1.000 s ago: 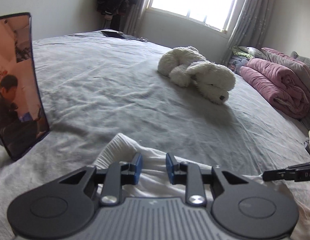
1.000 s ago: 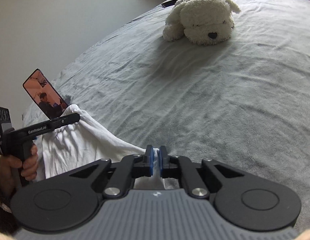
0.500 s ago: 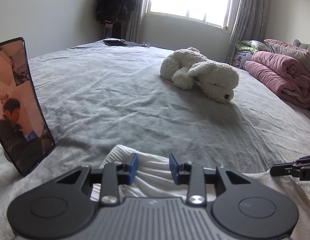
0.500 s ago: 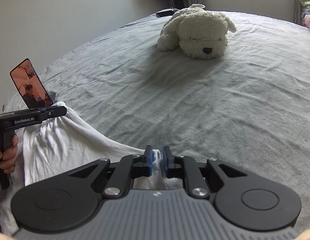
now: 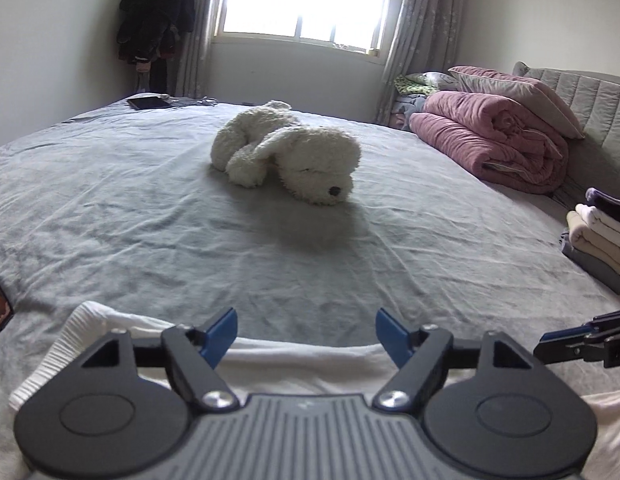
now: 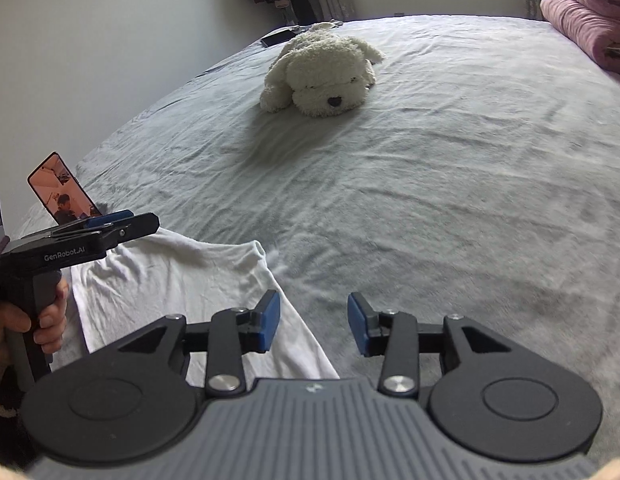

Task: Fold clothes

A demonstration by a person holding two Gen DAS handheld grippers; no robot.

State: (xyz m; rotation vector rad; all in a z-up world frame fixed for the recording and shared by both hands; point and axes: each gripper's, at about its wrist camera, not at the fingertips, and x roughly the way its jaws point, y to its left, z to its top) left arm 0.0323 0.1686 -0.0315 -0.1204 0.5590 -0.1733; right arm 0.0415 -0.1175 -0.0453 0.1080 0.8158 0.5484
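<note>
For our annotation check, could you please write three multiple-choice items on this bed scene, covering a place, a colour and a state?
1. Where does the plush dog lie?
A. mid-bed, beyond the white garment
B. on the garment
C. on the floor

2. What colour is the rolled quilt by the headboard?
A. green
B. pink
C. black

3. How does the right gripper stand?
A. clamped on cloth
B. out of view
C. open, nothing between its pads

Answers: 1 A, grey sheet separates dog and garment; 2 B, plainly pink; 3 C, its jaws have just been opening and only bedding shows in the gap.
</note>
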